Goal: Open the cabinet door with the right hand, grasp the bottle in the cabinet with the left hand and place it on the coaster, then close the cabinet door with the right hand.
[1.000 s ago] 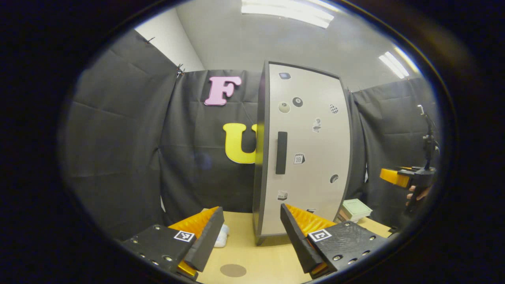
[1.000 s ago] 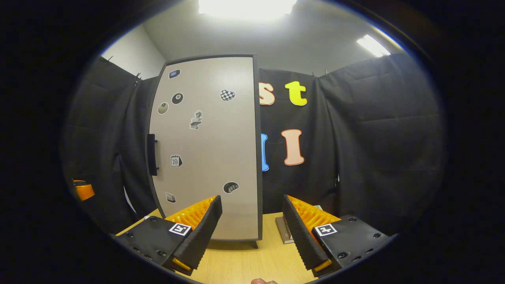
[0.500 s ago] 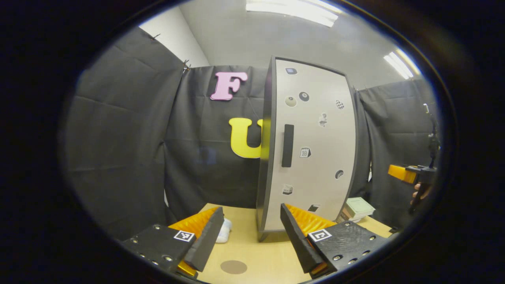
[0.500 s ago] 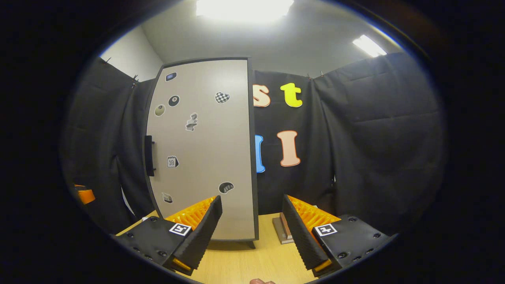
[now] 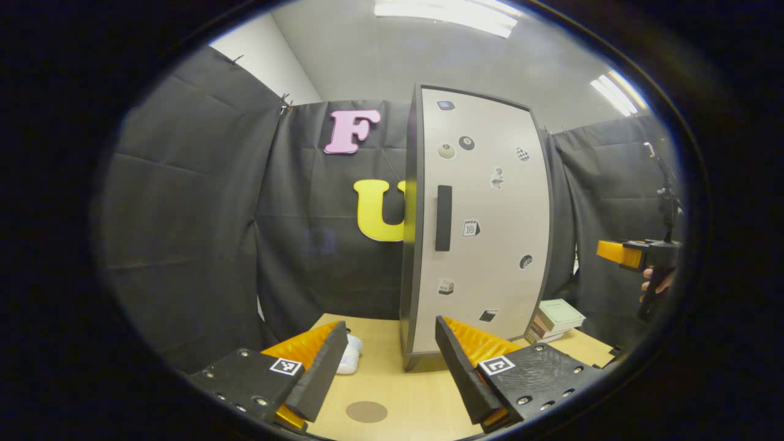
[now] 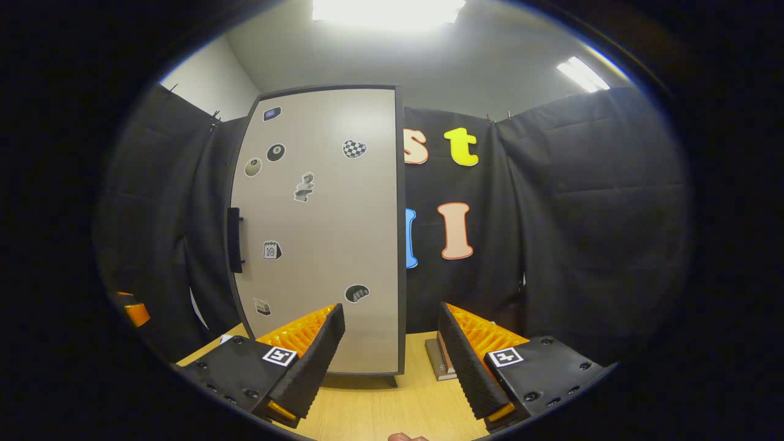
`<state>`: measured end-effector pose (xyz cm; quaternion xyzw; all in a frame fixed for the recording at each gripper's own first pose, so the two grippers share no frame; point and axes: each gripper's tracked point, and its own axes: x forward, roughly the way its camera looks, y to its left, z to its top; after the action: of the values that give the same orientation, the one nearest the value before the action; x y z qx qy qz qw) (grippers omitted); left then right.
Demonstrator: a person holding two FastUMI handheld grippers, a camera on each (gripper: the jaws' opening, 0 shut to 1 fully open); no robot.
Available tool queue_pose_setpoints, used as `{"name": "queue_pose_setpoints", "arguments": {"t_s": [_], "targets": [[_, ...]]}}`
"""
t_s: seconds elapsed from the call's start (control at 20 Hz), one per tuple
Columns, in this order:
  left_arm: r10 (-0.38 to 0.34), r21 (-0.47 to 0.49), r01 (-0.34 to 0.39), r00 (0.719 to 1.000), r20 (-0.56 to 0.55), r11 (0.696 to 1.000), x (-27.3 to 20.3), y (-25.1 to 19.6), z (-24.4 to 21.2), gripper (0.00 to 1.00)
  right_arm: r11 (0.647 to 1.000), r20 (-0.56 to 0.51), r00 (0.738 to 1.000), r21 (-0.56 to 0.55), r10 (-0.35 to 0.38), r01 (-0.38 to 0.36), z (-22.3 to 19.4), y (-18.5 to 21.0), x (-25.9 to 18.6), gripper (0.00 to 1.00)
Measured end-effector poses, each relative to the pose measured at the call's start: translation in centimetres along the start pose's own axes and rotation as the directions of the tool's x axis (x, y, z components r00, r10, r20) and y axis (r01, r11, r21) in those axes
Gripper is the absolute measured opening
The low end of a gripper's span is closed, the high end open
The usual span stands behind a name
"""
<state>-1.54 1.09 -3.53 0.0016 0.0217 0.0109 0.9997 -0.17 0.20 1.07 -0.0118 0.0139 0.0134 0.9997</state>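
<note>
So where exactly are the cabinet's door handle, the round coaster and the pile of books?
door handle (image 5: 443, 218), left gripper view, middle of the dark vertical bar.
coaster (image 5: 366, 411), left gripper view, centre of the round disc on the table.
books (image 5: 556, 318), left gripper view, top book's cover.

closed cabinet (image 5: 484, 226), coaster (image 5: 366, 411), open claw (image 5: 386, 358)
</note>
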Motion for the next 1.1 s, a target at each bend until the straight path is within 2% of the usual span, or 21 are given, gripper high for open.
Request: {"name": "queue_pose_setpoints", "arguments": {"t_s": [0.25,0.55,0.6,0.85,0.9,1.0,1.05,1.1], "targets": [[0.019,-0.009,-0.020,1.000,-0.009,1.000,-0.2,1.0,-0.5,0.87,0.997,-0.021,0.997,0.031,0.076,-0.075,2.1,2.3,1.5,0.98],[0.050,-0.011,-0.050,0.998,-0.025,0.999,-0.5,2.3,-1.2,0.89,0.985,0.043,0.985,0.034,0.168,-0.170,7.1,7.1,4.5,0.93],[0.055,-0.014,-0.055,0.998,-0.028,0.998,-0.6,2.6,-1.3,0.87,0.983,0.055,0.982,0.017,0.183,-0.185,7.8,8.2,5.0,0.96],[0.090,-0.018,-0.091,0.995,-0.043,0.996,-1.5,4.2,-2.3,0.89,0.957,0.067,0.956,-0.055,0.287,-0.284,9.3,15.0,7.0,0.95],[0.103,-0.016,-0.104,0.993,-0.050,0.994,-1.6,4.8,-2.5,0.89,0.952,0.068,0.951,-0.067,0.303,-0.298,9.5,16.3,7.3,0.93],[0.127,-0.018,-0.129,0.990,-0.066,0.992,-2.0,5.9,-3.3,0.89,0.937,0.062,0.936,-0.065,0.346,-0.343,9.3,19.5,8.0,0.96],[0.134,-0.022,-0.136,0.988,-0.074,0.991,-2.3,6.3,-3.5,0.89,0.930,0.059,0.929,-0.059,0.365,-0.362,9.1,20.9,8.4,0.94],[0.140,-0.024,-0.143,0.987,-0.083,0.989,-2.4,6.7,-3.8,0.87,0.925,0.057,0.924,-0.055,0.378,-0.375,9.2,22.2,8.9,0.97]]}}
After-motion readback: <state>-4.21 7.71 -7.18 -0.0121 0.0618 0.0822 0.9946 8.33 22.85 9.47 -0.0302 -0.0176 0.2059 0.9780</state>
